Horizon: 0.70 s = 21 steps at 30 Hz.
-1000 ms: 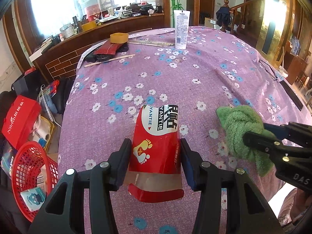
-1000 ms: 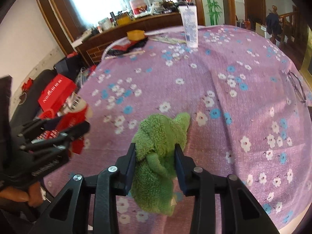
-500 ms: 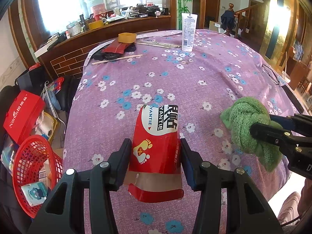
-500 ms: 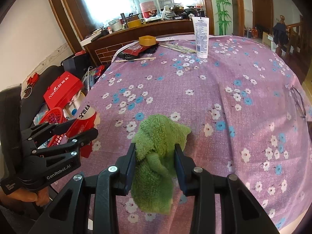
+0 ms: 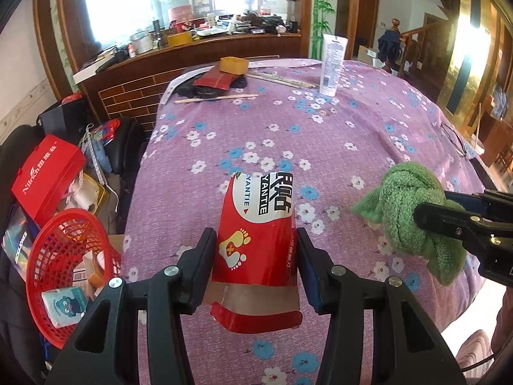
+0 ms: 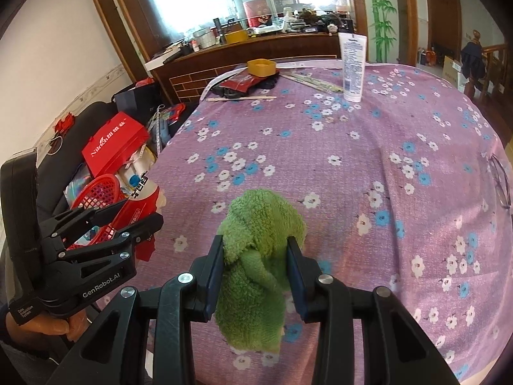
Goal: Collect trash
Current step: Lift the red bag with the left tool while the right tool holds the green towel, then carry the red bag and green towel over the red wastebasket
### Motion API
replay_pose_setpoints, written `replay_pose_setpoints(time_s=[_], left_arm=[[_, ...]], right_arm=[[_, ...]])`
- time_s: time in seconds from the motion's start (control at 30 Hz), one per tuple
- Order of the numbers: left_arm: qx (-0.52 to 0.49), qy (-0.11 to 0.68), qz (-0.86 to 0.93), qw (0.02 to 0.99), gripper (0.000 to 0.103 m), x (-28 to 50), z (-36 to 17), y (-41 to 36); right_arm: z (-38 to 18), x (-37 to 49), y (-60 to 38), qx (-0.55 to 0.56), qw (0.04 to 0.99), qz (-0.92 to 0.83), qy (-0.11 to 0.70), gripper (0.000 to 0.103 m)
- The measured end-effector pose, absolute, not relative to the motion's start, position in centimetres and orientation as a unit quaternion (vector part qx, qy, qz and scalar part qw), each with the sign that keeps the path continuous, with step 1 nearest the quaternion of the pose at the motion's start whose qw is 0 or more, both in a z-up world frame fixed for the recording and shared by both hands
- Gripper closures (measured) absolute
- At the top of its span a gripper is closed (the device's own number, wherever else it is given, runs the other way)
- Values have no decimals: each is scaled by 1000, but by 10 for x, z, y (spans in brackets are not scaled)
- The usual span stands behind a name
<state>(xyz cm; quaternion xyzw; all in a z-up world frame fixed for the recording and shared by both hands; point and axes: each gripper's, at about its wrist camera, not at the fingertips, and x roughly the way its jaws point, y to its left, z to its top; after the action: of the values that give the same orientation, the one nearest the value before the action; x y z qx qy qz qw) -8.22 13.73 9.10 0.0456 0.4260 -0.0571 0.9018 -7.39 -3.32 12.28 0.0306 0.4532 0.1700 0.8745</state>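
Two items are up: your left tool (image 5: 255, 258) clamps the red packet (image 5: 259, 234), your right tool (image 6: 255, 271) grips the green rag (image 6: 256, 256); basket (image 5: 54, 256) drop, left of both, remains

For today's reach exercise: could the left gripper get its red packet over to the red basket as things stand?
Probably yes. The left gripper is shut on the red packet, and the red basket sits open-topped just off the table edge on its left, with nothing seen between them.
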Motion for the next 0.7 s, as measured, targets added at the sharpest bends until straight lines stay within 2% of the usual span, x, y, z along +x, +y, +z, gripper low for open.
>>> replay_pose_setpoints(time_s=[0.33,0.7], left_arm=[[-7,411,-19,912,55,-94,109,183],[-72,393,75,914,55,-120,127,271]], right_arm=[[131,-67,-2,15,865,205,457,63],[138,-52,67,-13,845,281,456,63]])
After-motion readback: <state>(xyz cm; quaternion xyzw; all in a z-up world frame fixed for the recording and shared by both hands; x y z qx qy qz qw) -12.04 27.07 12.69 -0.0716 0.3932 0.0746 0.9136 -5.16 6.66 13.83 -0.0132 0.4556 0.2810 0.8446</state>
